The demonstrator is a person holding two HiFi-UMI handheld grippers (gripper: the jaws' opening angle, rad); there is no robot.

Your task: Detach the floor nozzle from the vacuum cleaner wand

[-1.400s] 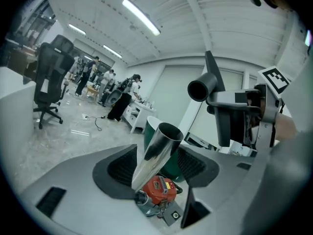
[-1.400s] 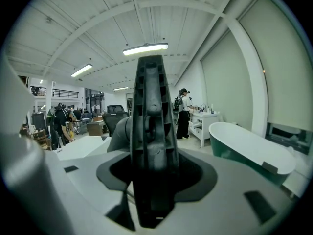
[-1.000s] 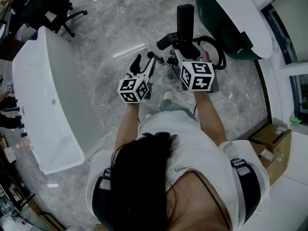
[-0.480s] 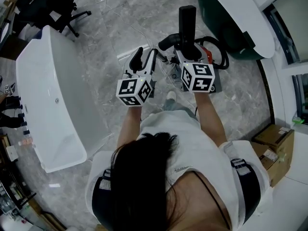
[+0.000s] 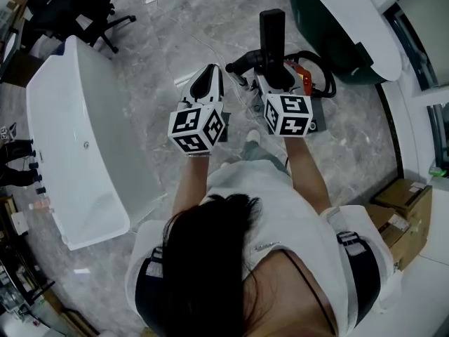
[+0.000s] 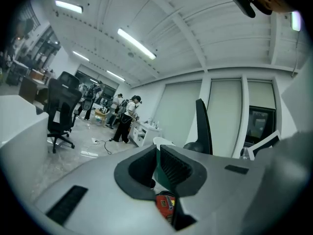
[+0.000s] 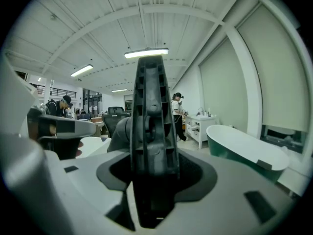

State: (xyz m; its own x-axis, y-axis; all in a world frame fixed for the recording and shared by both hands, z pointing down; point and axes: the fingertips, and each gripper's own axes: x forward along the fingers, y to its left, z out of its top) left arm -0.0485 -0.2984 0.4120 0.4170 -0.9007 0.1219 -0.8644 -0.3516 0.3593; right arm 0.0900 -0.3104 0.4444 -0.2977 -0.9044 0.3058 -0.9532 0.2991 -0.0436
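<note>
Black vacuum handle [image 7: 152, 92], upright on the floor before me, pinched in my right gripper [image 7: 154, 166]. My left gripper [image 6: 157, 165] has just been closing, with nothing between its jaws. The nozzle is hidden below; I judge I should steady the handle and regrip lower.

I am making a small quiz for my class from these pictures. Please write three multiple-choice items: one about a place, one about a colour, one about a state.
1. In the head view, where is the white bathtub? A) left B) right C) bottom
2. What colour is the outer wall of the other bathtub? A) red B) dark green C) yellow
3. How is the right gripper? A) shut, empty B) wide open, empty C) shut on the dark ribbed vacuum part
Key: 1 A, it fills the left side. 2 B, green shows under its white rim. 3 C, the right gripper view shows the part clamped between the pads.
</note>
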